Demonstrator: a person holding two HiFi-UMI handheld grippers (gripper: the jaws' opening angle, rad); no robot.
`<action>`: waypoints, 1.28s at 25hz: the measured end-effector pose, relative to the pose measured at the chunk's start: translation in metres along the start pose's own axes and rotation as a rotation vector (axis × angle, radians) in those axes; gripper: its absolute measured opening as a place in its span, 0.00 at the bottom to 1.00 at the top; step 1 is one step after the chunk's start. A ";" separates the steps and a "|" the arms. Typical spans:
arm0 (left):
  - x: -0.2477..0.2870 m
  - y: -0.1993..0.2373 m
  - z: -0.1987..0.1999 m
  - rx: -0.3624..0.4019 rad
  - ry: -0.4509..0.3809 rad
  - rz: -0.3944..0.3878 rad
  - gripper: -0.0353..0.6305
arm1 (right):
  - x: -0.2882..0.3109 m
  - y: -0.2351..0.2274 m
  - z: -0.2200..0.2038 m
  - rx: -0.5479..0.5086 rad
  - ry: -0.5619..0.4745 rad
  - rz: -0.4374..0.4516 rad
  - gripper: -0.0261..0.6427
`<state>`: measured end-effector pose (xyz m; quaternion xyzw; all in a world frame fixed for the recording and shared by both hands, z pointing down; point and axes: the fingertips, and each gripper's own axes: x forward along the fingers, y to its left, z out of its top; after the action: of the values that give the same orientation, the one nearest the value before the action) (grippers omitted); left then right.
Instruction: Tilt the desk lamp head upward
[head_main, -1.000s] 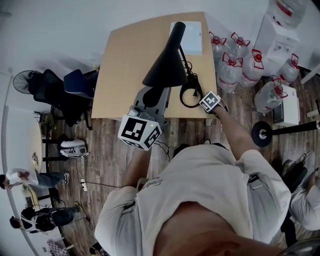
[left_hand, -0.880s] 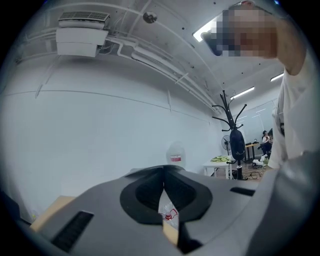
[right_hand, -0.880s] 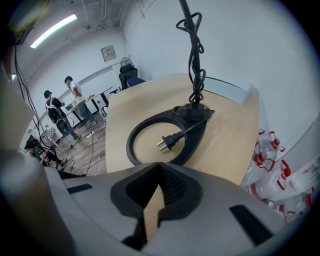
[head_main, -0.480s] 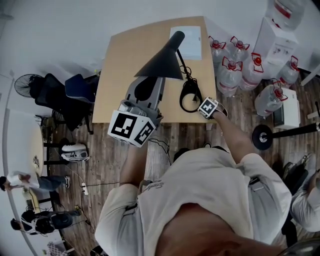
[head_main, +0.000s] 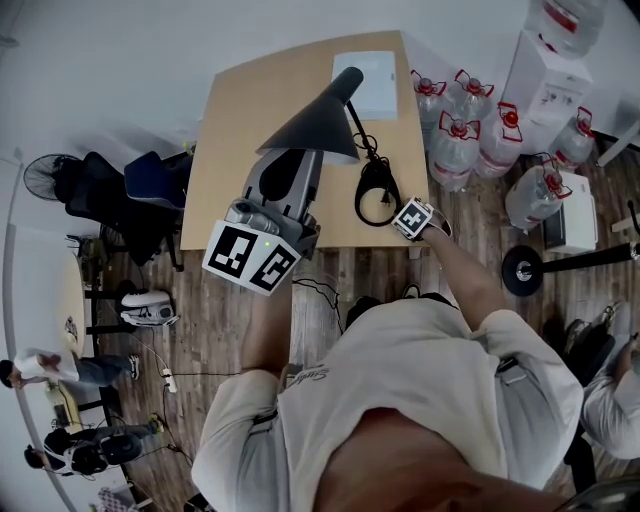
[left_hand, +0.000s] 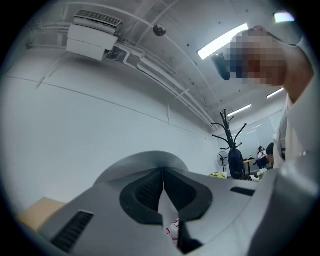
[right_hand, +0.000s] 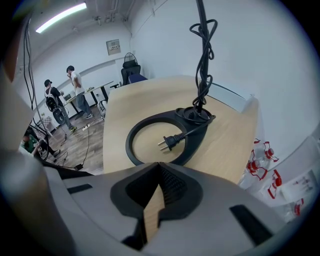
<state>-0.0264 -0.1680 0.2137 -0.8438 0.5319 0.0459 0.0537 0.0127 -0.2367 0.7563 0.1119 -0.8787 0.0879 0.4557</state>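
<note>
One desk lamp (head_main: 315, 125), one table (head_main: 240, 120), two grippers (head_main: 296, 160) (head_main: 400, 209)

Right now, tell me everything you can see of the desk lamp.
The desk lamp is black, with a matte cone shade, its narrow end toward the desk's far edge. A thin stem drops to a ring base lying flat on the tan desk near its front edge. The cord is wound round the stem; its plug lies inside the ring. The left claw, shut, reaches under the shade; contact is hidden.
</note>
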 end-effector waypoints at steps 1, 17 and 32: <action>-0.001 0.003 -0.002 -0.006 -0.001 0.008 0.08 | 0.000 -0.001 0.001 0.001 -0.006 -0.004 0.03; -0.062 0.017 -0.066 -0.136 0.134 -0.049 0.08 | -0.046 0.030 -0.008 0.150 -0.144 -0.190 0.03; -0.136 0.008 -0.144 -0.207 0.257 -0.152 0.08 | -0.258 0.131 0.126 0.142 -0.673 -0.425 0.03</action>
<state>-0.0892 -0.0699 0.3748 -0.8816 0.4616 -0.0120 -0.0984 0.0223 -0.1137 0.4660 0.3449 -0.9278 0.0105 0.1418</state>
